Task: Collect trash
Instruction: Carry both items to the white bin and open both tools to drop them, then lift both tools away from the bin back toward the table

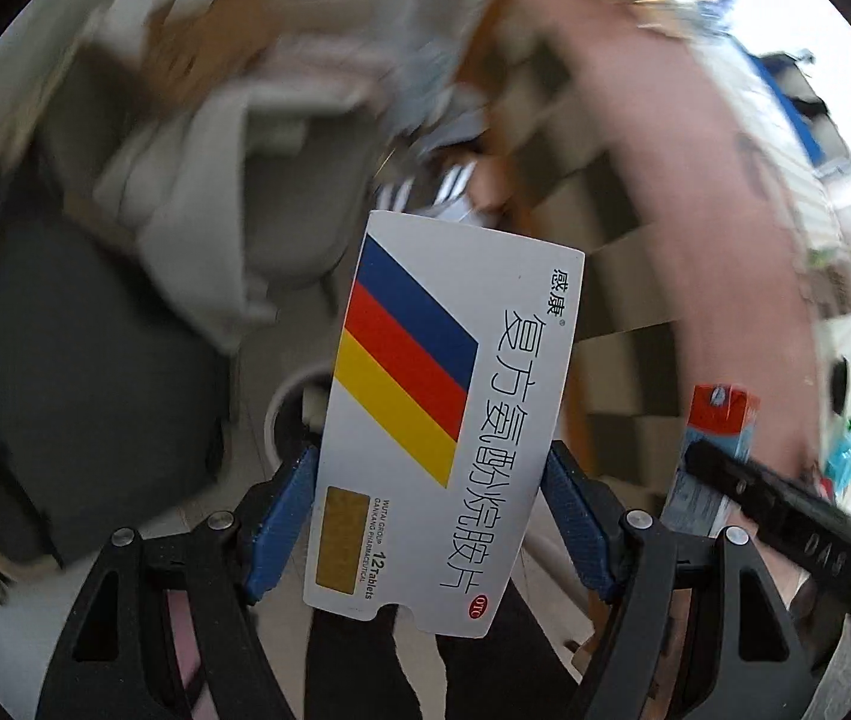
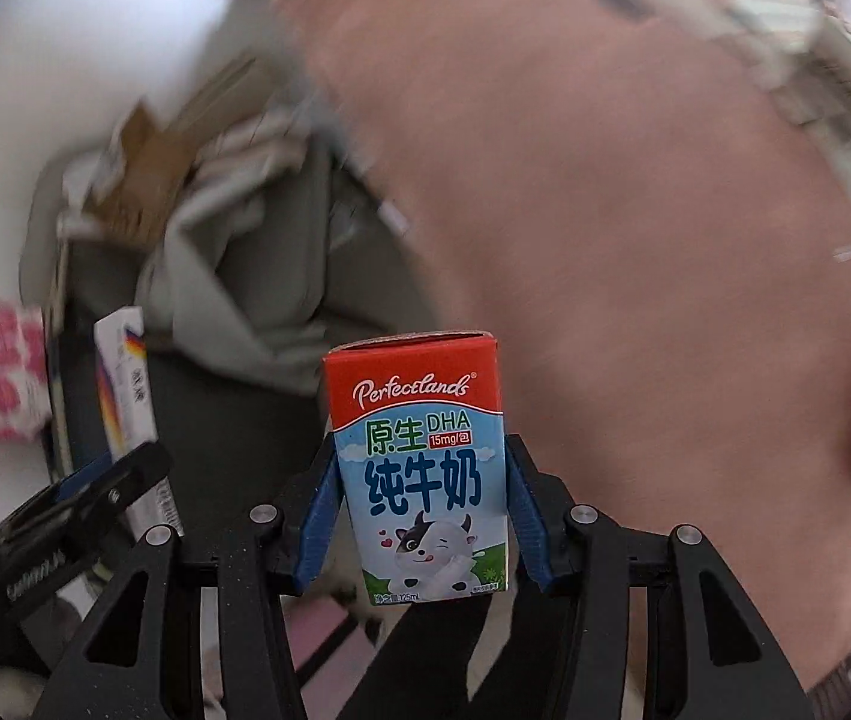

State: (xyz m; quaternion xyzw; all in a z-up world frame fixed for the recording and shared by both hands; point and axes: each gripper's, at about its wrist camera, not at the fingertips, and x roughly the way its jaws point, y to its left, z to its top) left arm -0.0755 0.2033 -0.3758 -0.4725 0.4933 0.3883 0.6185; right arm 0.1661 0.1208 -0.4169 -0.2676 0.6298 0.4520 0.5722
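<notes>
Now we carry both finds toward the bin (image 1: 101, 372): left hand-held gripper (image 1: 428, 516) pinching the pill box (image 1: 443, 420), right hand-held gripper (image 2: 419, 516) pinching the milk carton (image 2: 419, 468).

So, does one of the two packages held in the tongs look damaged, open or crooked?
Nothing looks damaged. The white medicine box sits a little tilted between the left tongs, and the small milk carton stands nearly upright in the right tongs. Both look intact, with no spill visible. The background is too blurred to judge.

A white medicine box (image 1: 443, 420) with blue, red and yellow stripes is sitting clamped between blue pads, tilted slightly. A small milk carton (image 2: 422, 474) — red top, cartoon cow — is standing upright, pinched likewise.
</notes>
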